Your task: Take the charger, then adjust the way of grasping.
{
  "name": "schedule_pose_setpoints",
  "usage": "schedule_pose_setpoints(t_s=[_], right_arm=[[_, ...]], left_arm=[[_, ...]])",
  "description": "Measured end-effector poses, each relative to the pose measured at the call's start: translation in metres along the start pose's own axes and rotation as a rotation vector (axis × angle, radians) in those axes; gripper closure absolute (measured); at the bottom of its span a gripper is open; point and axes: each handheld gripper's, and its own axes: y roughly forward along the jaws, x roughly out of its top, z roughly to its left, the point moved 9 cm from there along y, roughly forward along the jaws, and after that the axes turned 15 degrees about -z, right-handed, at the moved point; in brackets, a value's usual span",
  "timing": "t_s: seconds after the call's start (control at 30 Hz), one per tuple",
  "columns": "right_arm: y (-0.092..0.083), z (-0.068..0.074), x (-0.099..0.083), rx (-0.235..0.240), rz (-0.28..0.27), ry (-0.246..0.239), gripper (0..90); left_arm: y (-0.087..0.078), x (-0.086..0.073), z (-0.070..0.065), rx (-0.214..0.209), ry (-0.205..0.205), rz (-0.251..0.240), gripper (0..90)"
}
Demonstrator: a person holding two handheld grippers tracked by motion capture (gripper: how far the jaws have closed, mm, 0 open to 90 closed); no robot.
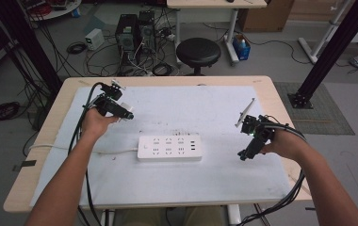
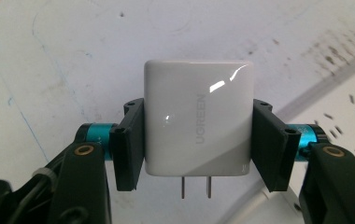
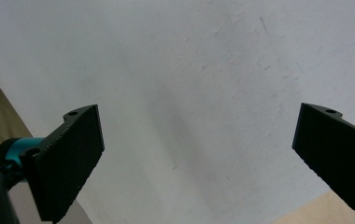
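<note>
High view: left gripper (image 1: pixel 126 112) sat at about 10 o'clock on the white mat (image 1: pixel 215 179), held up off the surface, forearm coming in from the bottom edge at 7 o'clock and angled toward the far left corner. Its jaws pinched a white charger (image 1: pixel 127 109). Left gripper view confirmed the hold: pads pressed on both flat sides of the charger (image 2: pixel 197 123), two metal prongs pointing down toward the camera, charger body upright between the jaws and clear of the mat below.

Right gripper (image 1: pixel 248 149) hovered at about 3 o'clock on the mat, wrist bent so the jaws pointed down and inward toward the middle. Right gripper view showed its jaws spread wide with bare mat (image 3: pixel 189 93) between them.

White power strip (image 1: pixel 169 148) lay flat at mat centre, between both hands, well apart from each gripper. Strip's cord ran off toward 9 o'clock. Open mat lay all around the strip, widest on the far side at 12 o'clock. Wooden table (image 1: pixel 280 99) edge showed as a narrow border outside the mat.
</note>
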Motion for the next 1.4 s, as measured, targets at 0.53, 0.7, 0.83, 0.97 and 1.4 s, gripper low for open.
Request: schedule_pose_setpoints(t_s=[0.53,0.7,0.83,0.97,1.4], right_arm=[[-0.002,0.004,0.006,-0.031,-0.029,0.003,1.4],[-0.003,0.004,0.01,-0.039,-0.053,0.063,1.4],[-0.004,0.005,0.013,-0.043,-0.085,0.118,1.4],[-0.003,0.011,0.019,-0.026,-0.124,0.164,1.4],[-0.002,0.044,0.066,0.143,-0.356,0.378,1.4]], left_arm=[[-0.046,-0.004,-0.02,-0.147,0.237,-0.049,42.5],[-0.059,-0.007,-0.025,-0.188,0.283,-0.057,42.5],[-0.068,-0.01,-0.031,-0.245,0.344,-0.069,42.5],[-0.075,-0.012,-0.041,-0.298,0.405,-0.095,42.5],[-0.081,-0.017,-0.09,-0.46,0.571,-0.163,42.5]])
